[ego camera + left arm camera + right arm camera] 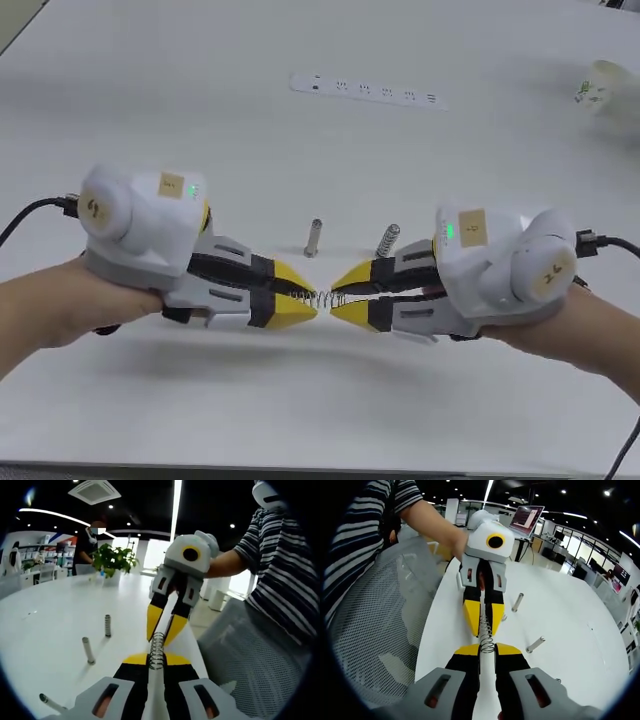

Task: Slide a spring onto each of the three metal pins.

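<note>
A small steel spring [323,297] hangs level between the two gripper tips, just above the white table. My left gripper [308,301] is shut on its left end and my right gripper [336,298] is shut on its right end. The left gripper view has the spring [157,650] running from my own jaws to the right gripper [161,639] opposite. Behind the tips stand a bare metal pin [314,238] and a pin wearing a spring [388,241]. A third pin [50,703] sits low on the left of the left gripper view.
A white power strip [366,90] lies across the far side of the table [320,400]. A paper cup [603,84] is at the far right. A potted plant [114,560] stands on the table's far end, with a person behind it.
</note>
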A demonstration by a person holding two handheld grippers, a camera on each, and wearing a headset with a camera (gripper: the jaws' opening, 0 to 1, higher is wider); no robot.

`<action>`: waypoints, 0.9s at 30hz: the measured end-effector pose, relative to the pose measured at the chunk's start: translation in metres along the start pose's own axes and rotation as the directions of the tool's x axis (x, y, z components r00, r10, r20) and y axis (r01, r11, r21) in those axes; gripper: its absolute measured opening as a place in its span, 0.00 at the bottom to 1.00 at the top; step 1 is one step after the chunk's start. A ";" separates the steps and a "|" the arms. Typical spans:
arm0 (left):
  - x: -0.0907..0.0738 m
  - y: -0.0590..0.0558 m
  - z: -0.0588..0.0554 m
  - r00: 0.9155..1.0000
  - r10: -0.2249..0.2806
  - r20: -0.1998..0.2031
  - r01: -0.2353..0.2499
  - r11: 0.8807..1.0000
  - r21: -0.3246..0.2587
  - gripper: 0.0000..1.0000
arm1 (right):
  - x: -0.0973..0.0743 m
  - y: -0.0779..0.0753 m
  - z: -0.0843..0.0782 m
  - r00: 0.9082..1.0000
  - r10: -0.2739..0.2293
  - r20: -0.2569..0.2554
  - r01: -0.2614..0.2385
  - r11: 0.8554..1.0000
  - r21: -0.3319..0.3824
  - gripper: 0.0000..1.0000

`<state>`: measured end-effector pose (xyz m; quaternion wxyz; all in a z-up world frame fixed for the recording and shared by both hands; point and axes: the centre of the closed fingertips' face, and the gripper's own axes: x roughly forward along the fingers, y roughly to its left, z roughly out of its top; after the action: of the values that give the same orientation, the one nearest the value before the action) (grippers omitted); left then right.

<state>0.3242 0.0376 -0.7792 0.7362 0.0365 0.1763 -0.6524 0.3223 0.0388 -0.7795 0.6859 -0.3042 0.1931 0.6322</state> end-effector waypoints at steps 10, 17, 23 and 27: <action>-0.001 -0.001 -0.001 1.000 -0.002 -0.008 0.002 1.000 0.009 0.02 | -0.005 0.000 0.018 1.000 0.026 -0.018 -0.027 0.995 -0.096 0.07; -0.002 -0.002 -0.005 1.000 -0.003 -0.030 0.003 1.000 0.030 0.02 | -0.004 0.001 0.034 0.998 0.054 0.018 -0.052 0.994 -0.096 0.07; -0.004 0.000 -0.003 1.000 0.004 -0.029 -0.003 0.999 0.036 0.02 | -0.002 -0.001 0.041 0.997 0.055 0.052 -0.051 0.996 -0.068 0.07; -0.003 0.000 -0.001 1.000 0.005 -0.027 -0.004 0.999 0.037 0.02 | -0.001 -0.003 0.048 0.995 0.056 0.082 -0.052 0.997 -0.049 0.07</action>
<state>0.3243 0.0405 -0.7790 0.7345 0.0590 0.1741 -0.6532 0.3191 0.0704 -0.7428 0.6686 -0.2882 0.1574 0.6671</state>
